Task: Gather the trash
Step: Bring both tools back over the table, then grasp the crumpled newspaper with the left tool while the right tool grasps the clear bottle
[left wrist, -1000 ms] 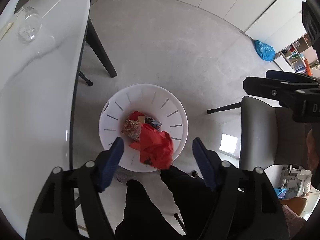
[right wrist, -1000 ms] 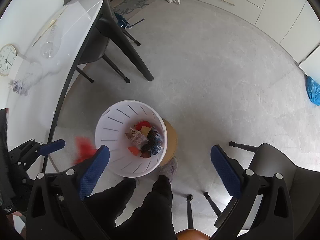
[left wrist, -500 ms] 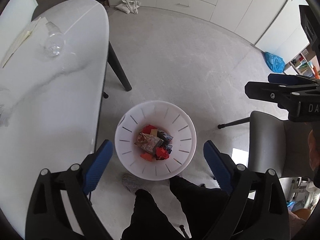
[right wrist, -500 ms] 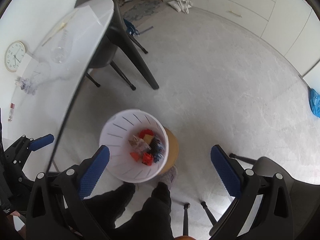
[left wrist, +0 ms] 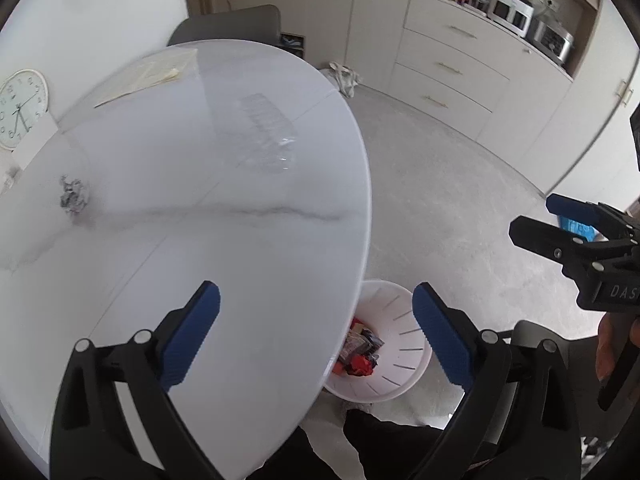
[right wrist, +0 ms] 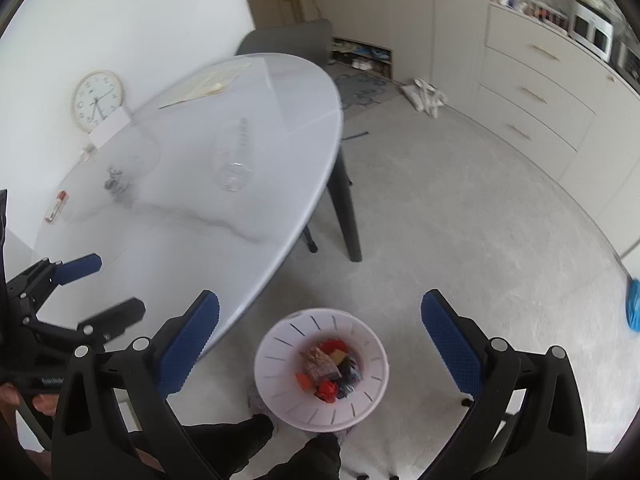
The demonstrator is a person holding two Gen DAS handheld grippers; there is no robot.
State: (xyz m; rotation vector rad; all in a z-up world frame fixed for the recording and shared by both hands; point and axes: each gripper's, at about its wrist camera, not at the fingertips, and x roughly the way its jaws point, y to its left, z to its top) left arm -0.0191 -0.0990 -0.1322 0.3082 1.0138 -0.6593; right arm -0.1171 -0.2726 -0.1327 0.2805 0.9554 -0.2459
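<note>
A white slotted bin (right wrist: 276, 384) stands on the floor beside the table, holding red, brown and dark wrappers (right wrist: 330, 372); it also shows in the left wrist view (left wrist: 404, 344). On the white marble table (left wrist: 224, 240) lie a clear plastic bottle (left wrist: 266, 138), also in the right wrist view (right wrist: 234, 156), and a crumpled grey wad (left wrist: 74, 200), also in the right wrist view (right wrist: 116, 180). My left gripper (left wrist: 316, 336) is open and empty over the table's near edge. My right gripper (right wrist: 320, 346) is open and empty above the bin.
A clock (right wrist: 97, 100) leans on the wall behind the table, with papers (left wrist: 144, 78) at the far end and a small red-and-white item (right wrist: 56, 206) by the wall. A grey chair (right wrist: 296, 38) stands behind. Cabinets (right wrist: 540, 92) line the back; a blue bag (right wrist: 633, 308) lies right.
Red trash dropped from the left gripper into the bin. Both grippers then tilted up from looking down into the bin to looking across the table, the left moving over the tabletop.
</note>
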